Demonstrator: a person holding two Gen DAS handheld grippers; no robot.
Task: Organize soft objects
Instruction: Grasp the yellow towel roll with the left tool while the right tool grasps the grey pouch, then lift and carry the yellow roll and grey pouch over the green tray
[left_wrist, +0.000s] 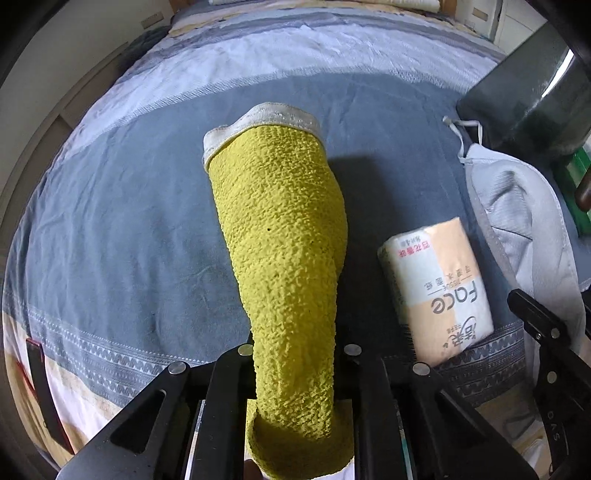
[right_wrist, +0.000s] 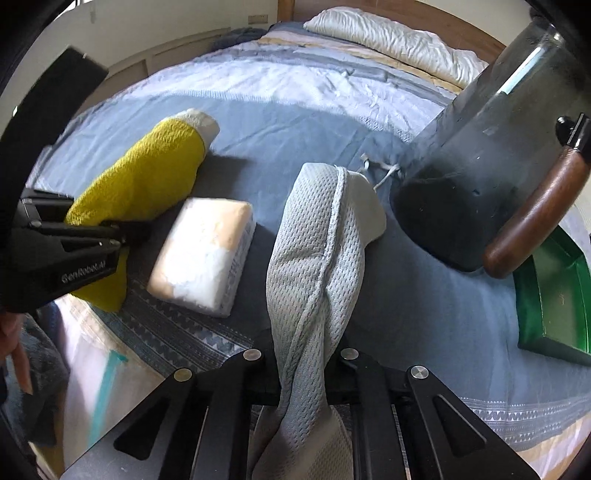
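Note:
My left gripper is shut on a mustard-yellow sock with a white cuff, which hangs out over the blue bedspread. The same sock and left gripper show at the left of the right wrist view. My right gripper is shut on a light grey mesh garment with a white drawstring, its far end resting on the bed. That garment lies at the right in the left wrist view. A soft pack of facial tissue lies between them.
A dark translucent bin with a brown wooden handle stands at the right. A green tray sits beside it. A white pillow lies at the headboard. The bed's front edge is near me.

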